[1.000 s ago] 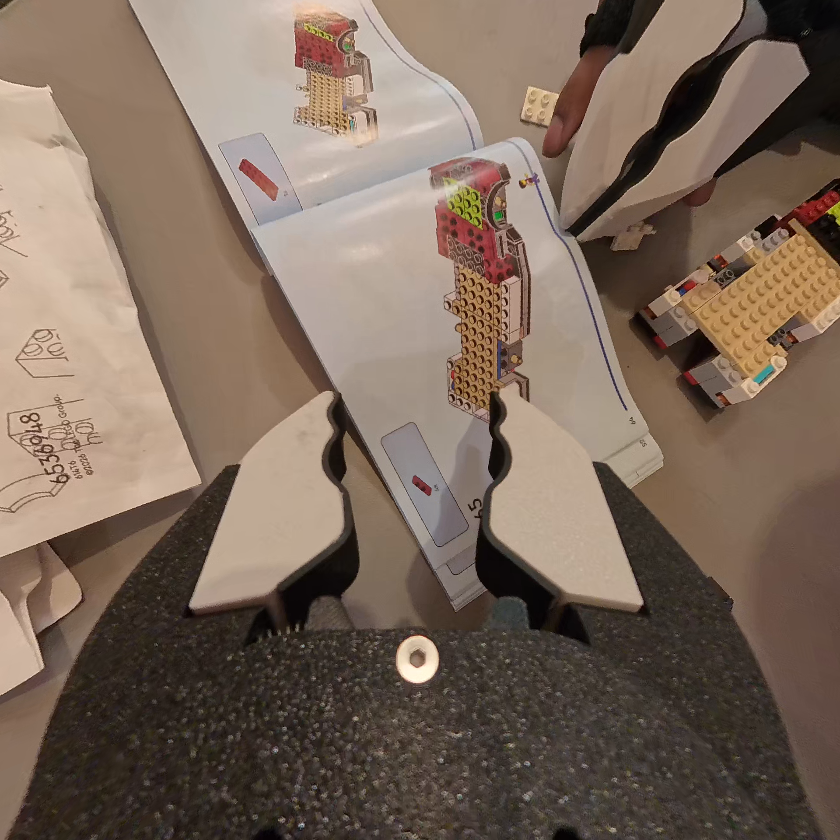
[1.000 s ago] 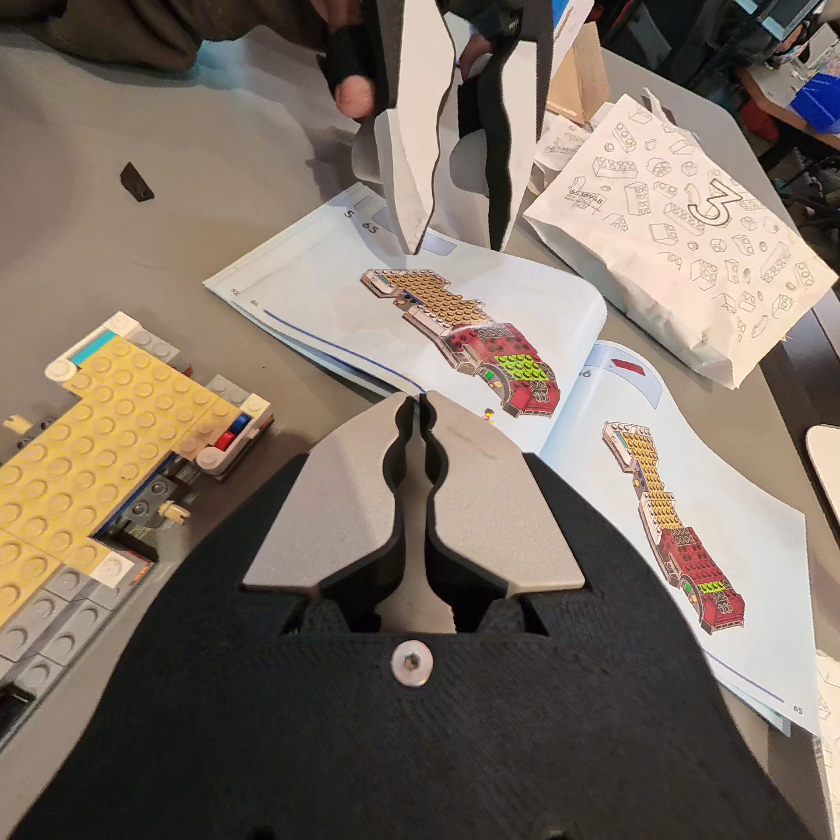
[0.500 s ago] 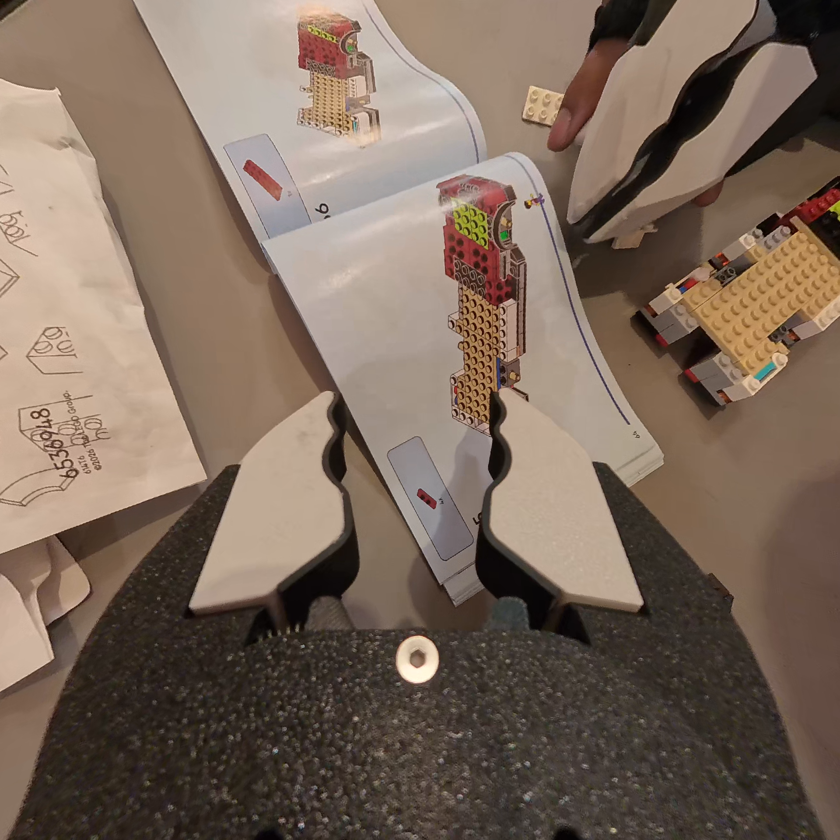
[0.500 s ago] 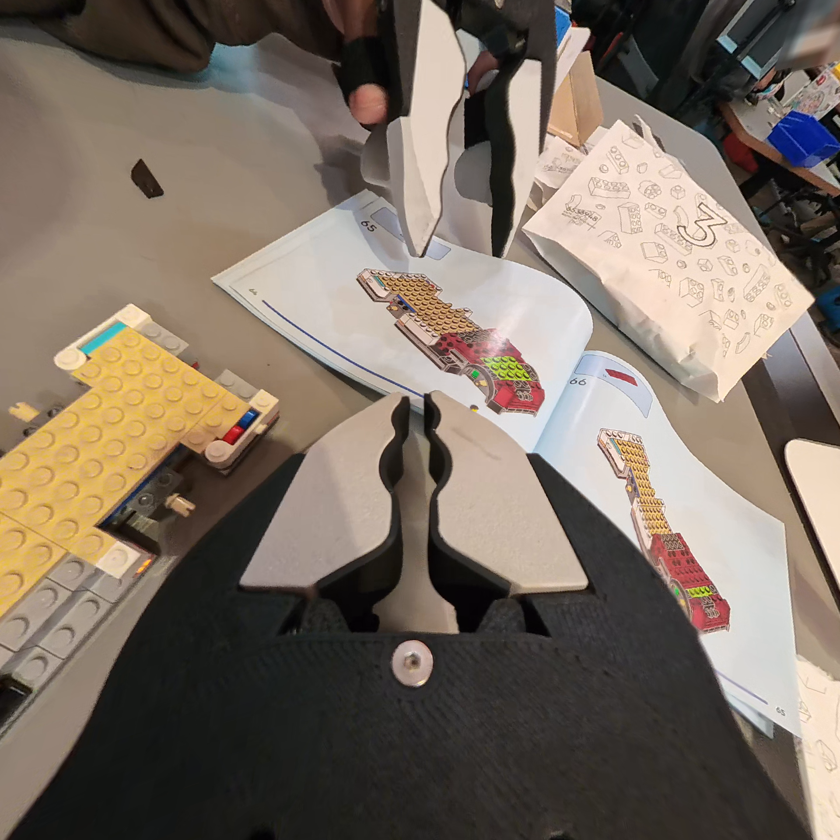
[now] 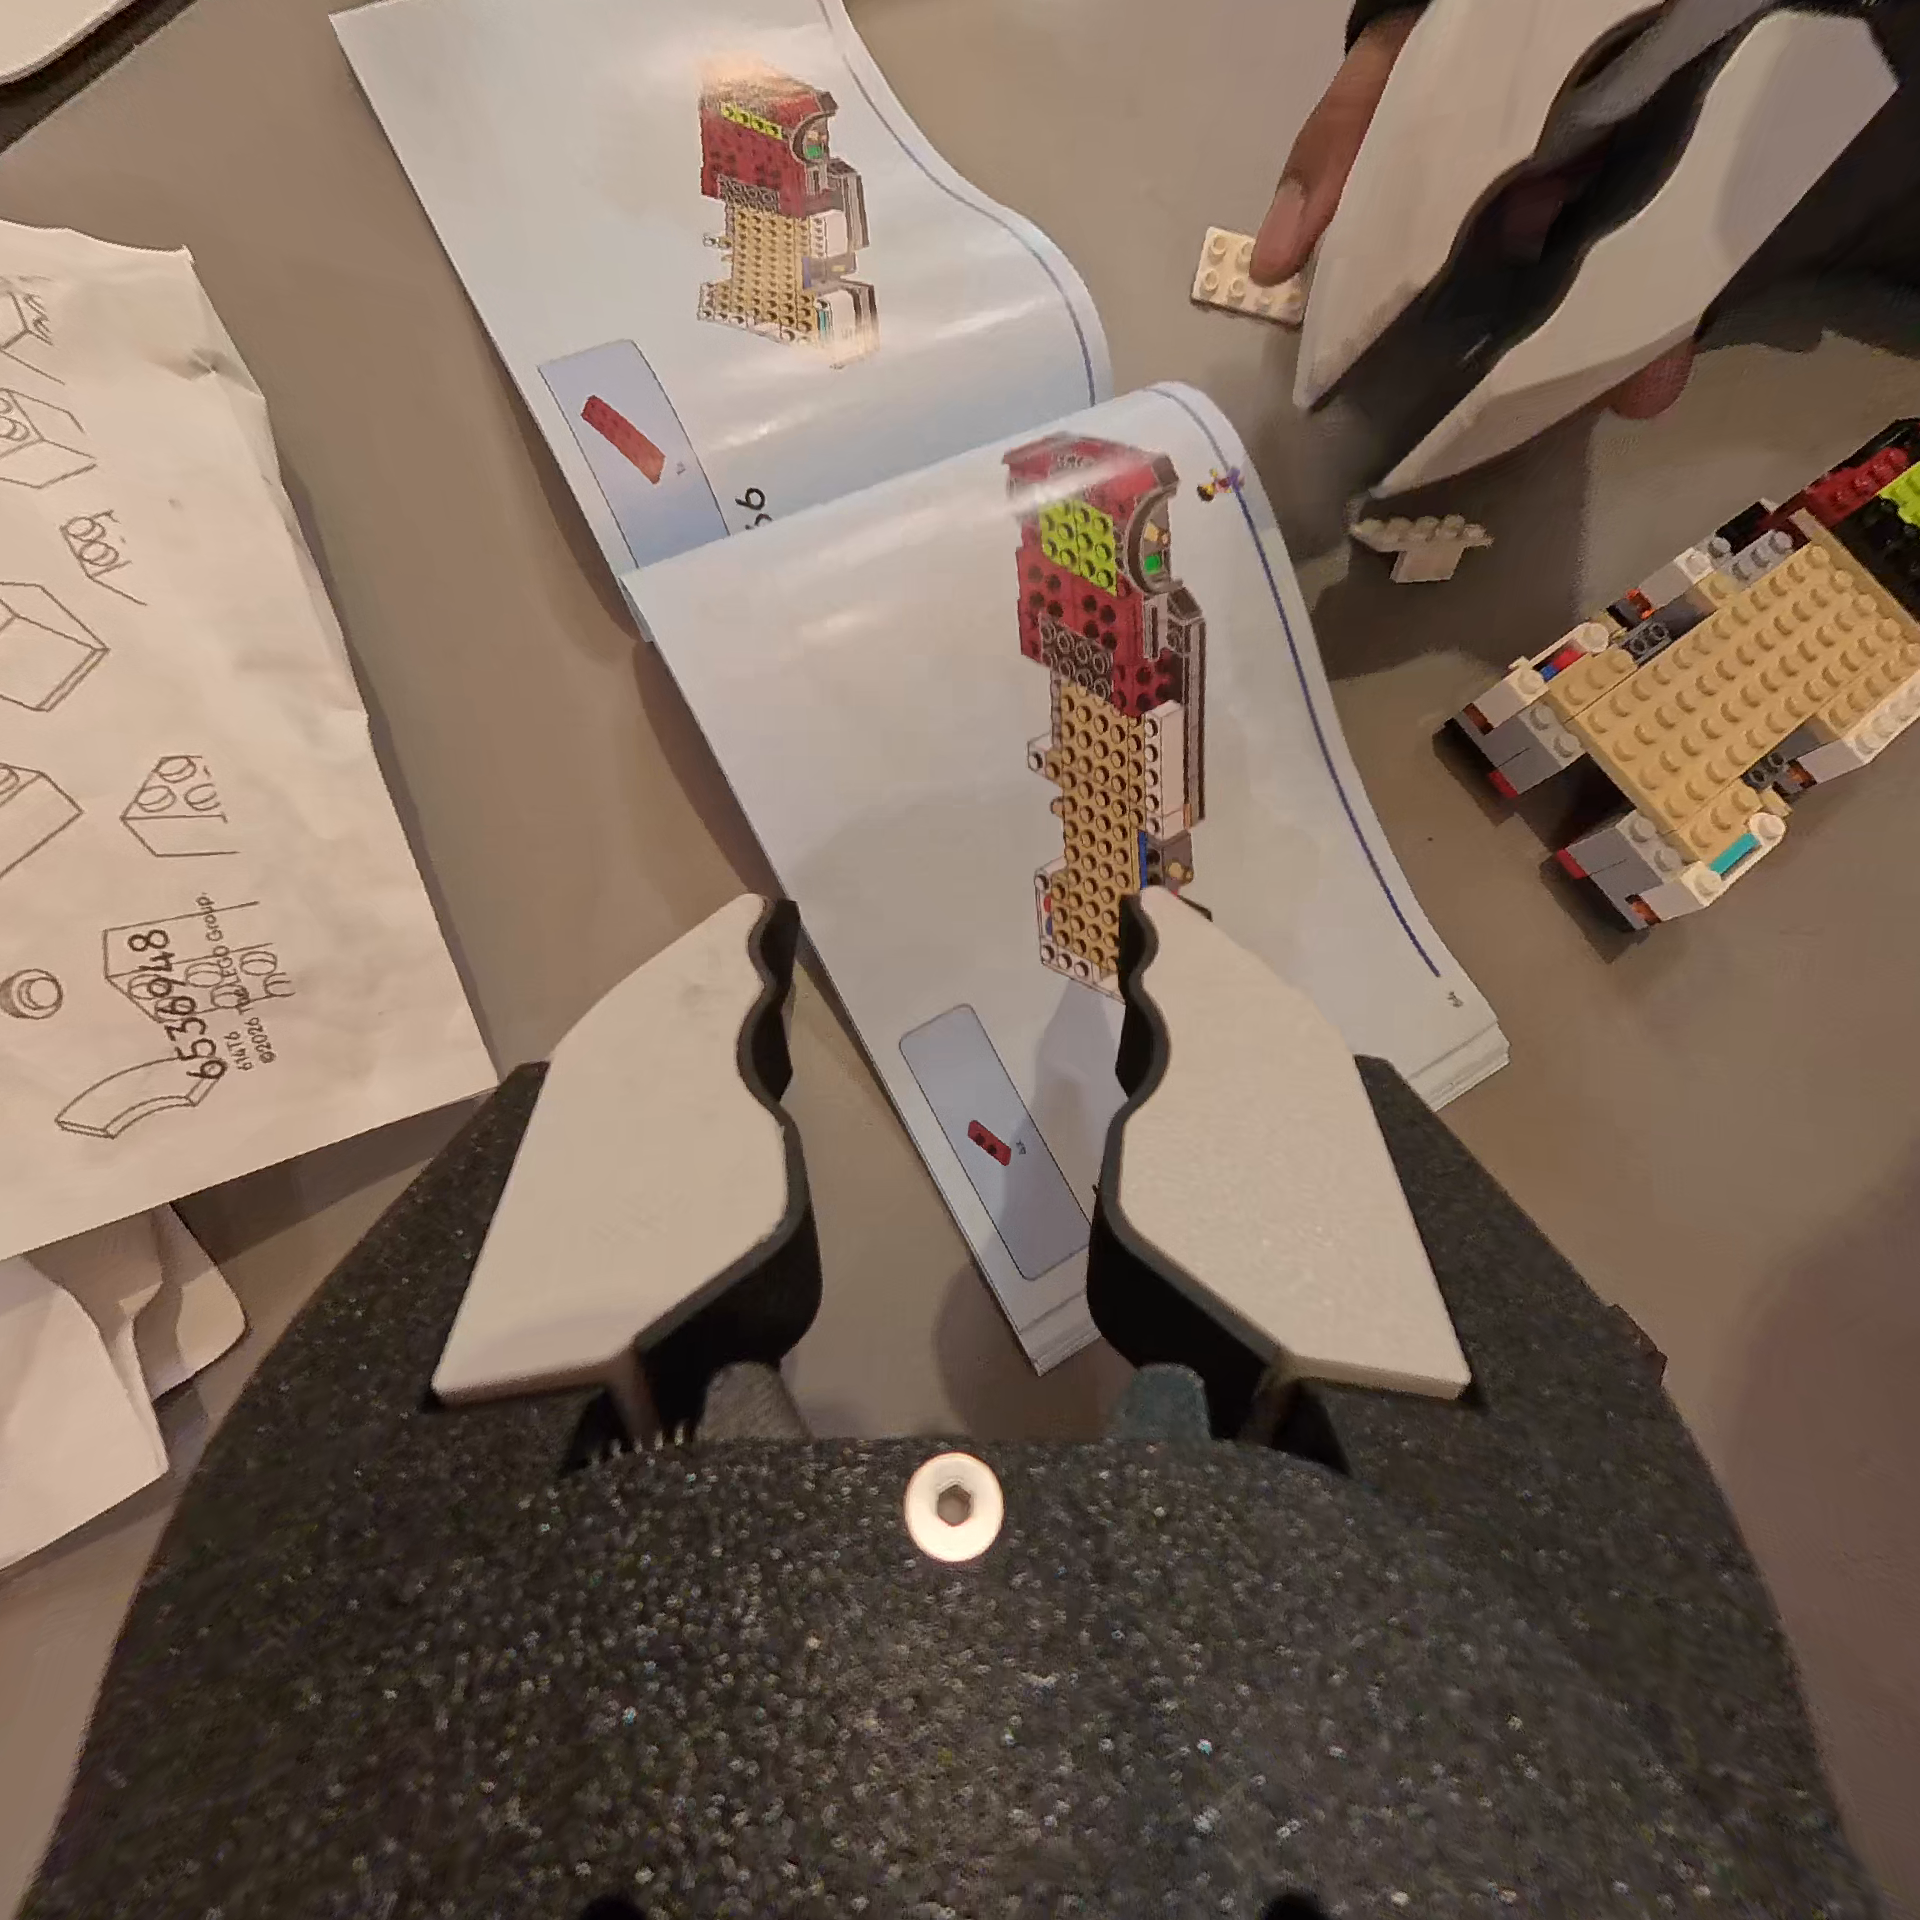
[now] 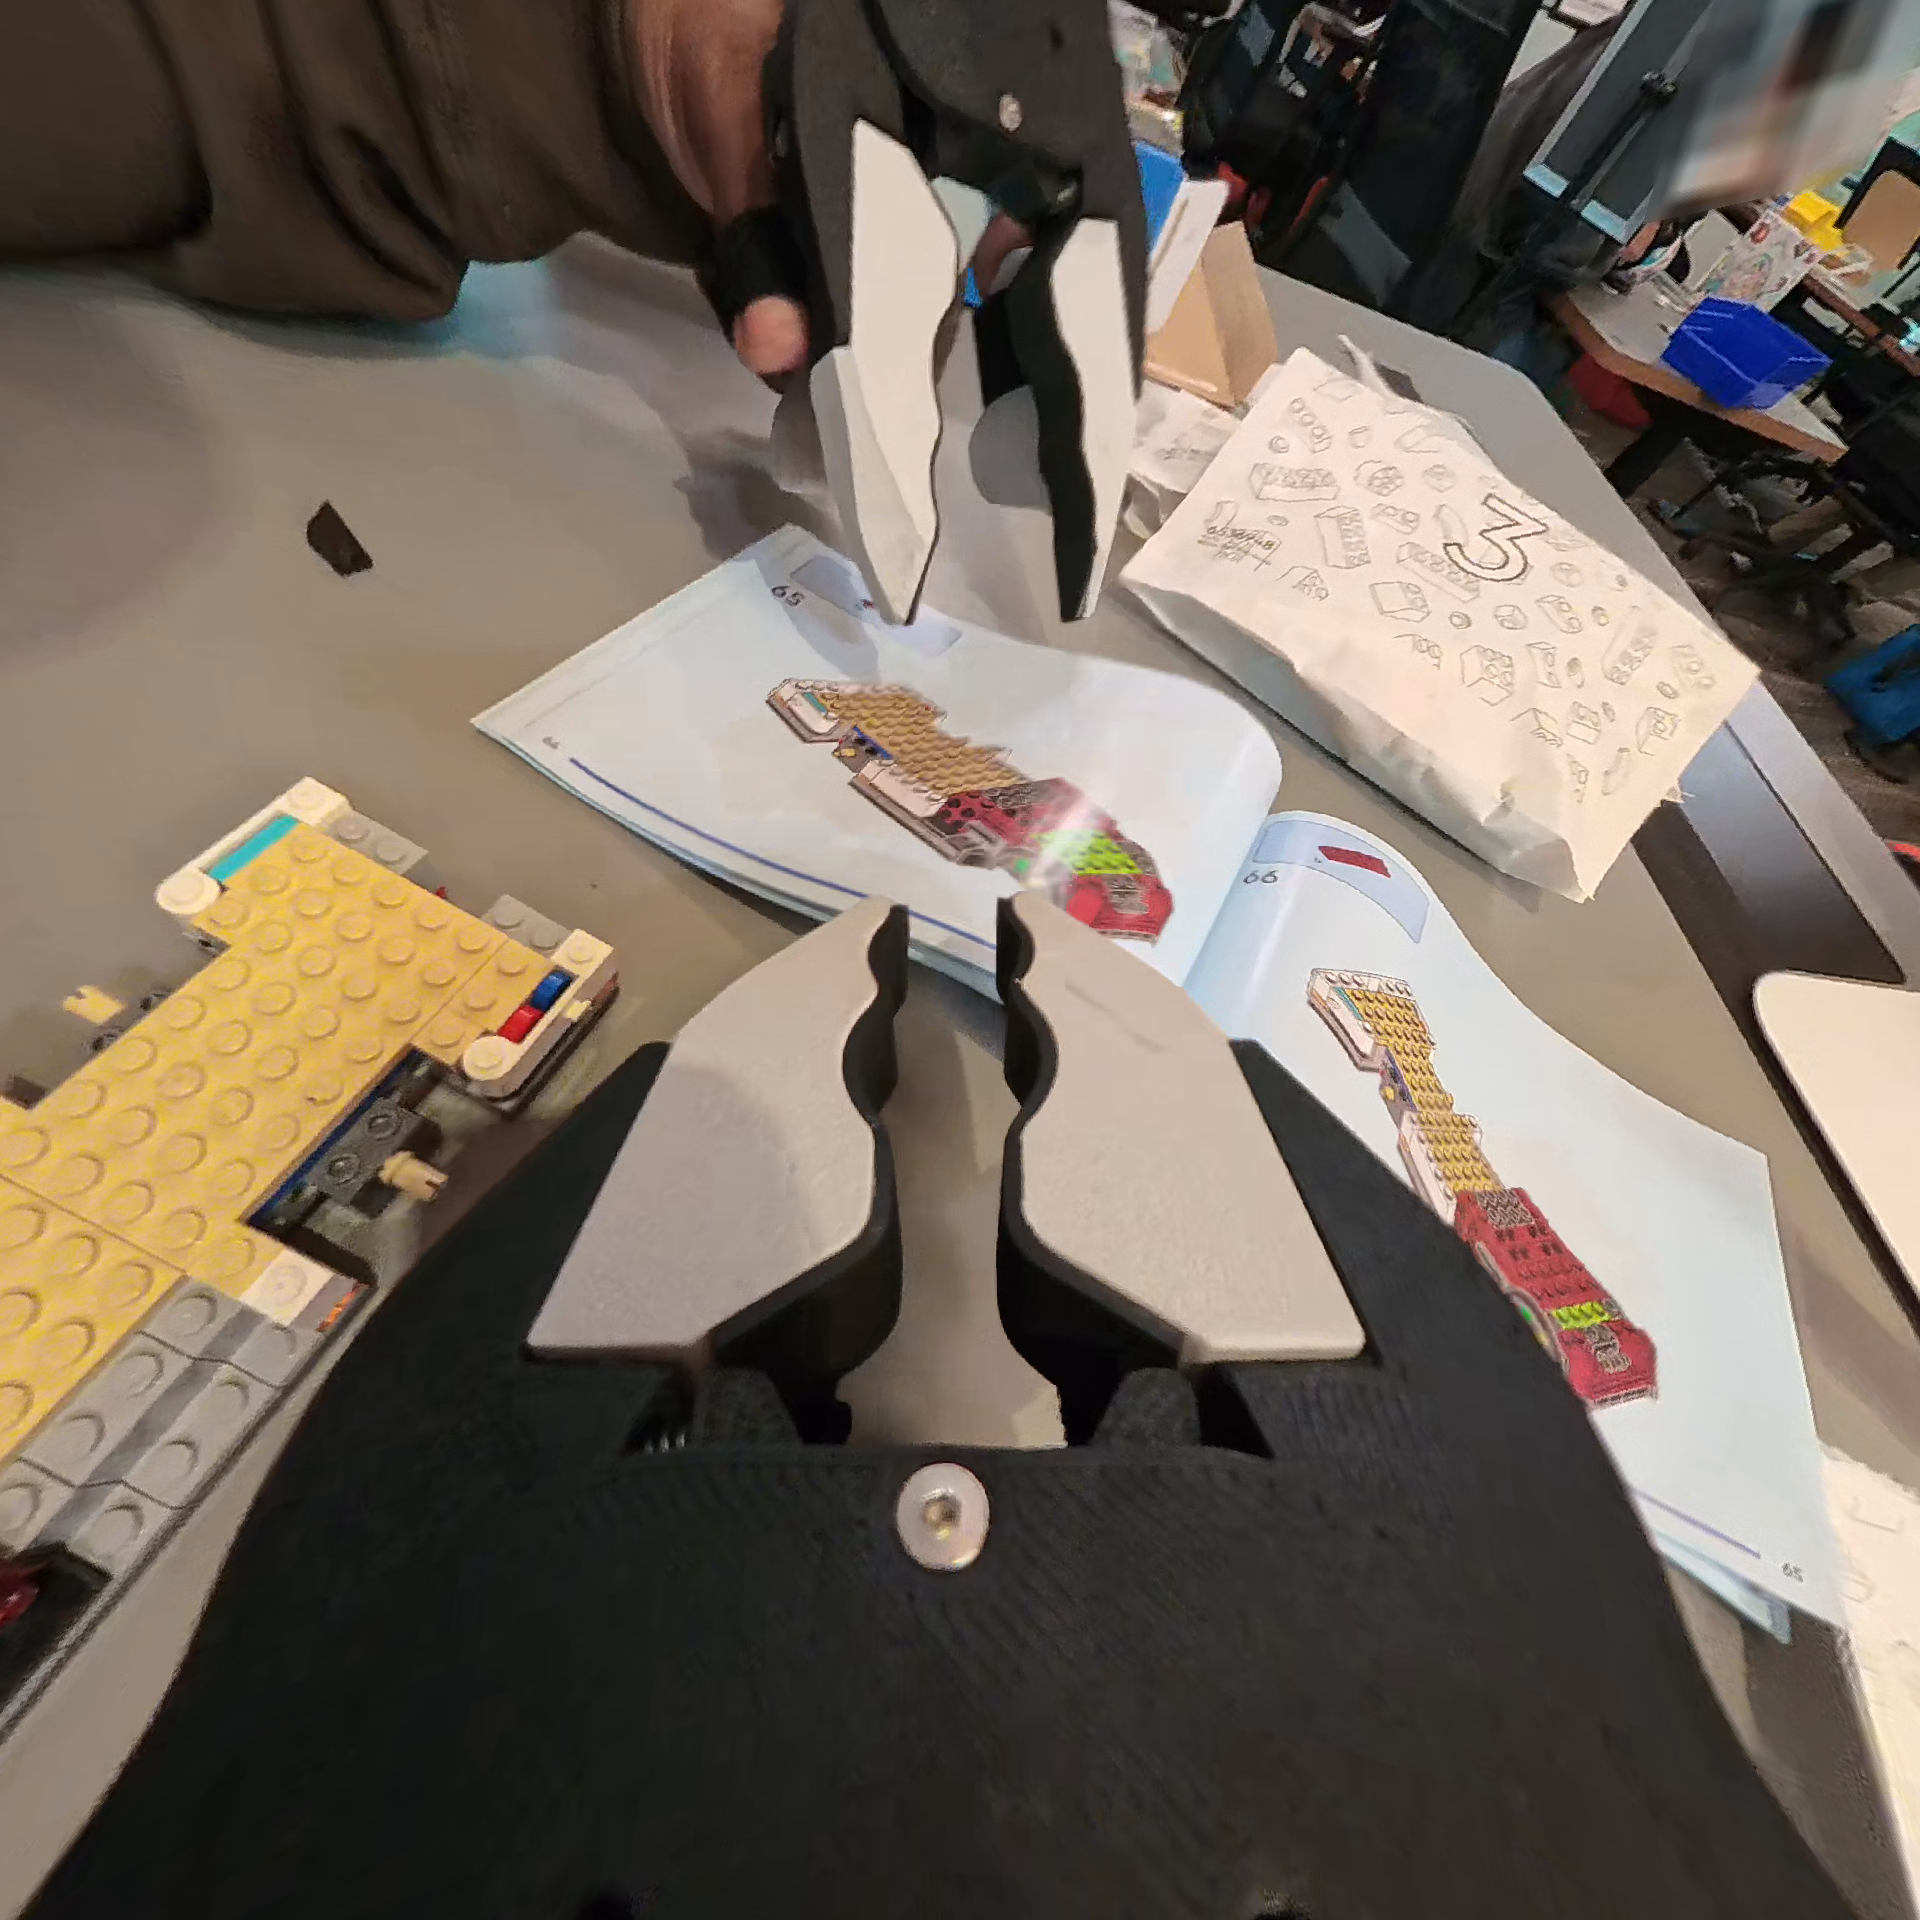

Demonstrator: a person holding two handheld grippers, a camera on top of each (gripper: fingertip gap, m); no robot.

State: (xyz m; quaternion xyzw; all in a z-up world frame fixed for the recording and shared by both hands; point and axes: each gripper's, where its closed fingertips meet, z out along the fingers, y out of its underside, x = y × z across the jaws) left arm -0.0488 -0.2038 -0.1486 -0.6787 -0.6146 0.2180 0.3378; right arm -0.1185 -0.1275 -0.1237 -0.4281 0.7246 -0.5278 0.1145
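My left gripper [image 5: 956, 914] is open and empty. It hovers over the near corner of an open instruction booklet [image 5: 914, 727] on the grey table. It also shows in the right wrist view [image 6: 987, 613], fingertips just above the booklet [image 6: 1039, 707]. My right gripper [image 6: 953, 914] is open by a narrow gap with nothing between the pads, near the booklet's edge. Left of it lies a brick model with a tan studded top [image 6: 260, 1039]. In the left wrist view the right gripper [image 5: 1345, 447] stands above a small grey piece [image 5: 1418, 545], next to the model [image 5: 1725, 686].
A small cream plate [image 5: 1236, 275] lies under a person's fingertip. A white printed paper bag [image 6: 1455, 623] lies beyond the booklet and shows in the left wrist view [image 5: 156, 675]. A small black piece [image 6: 338, 540] lies far left. A white board [image 6: 1849, 1101] sits at the right table edge. The tips of one gripper are about 11 cm away from the tips of the other. My left tips are roughly 15 cm from the small black piece [image 6: 338, 540].
My right gripper's jaws have parted from shut to a narrow gap, with nothing in them. My left gripper stays open and has shifted only slightly over the booklet.
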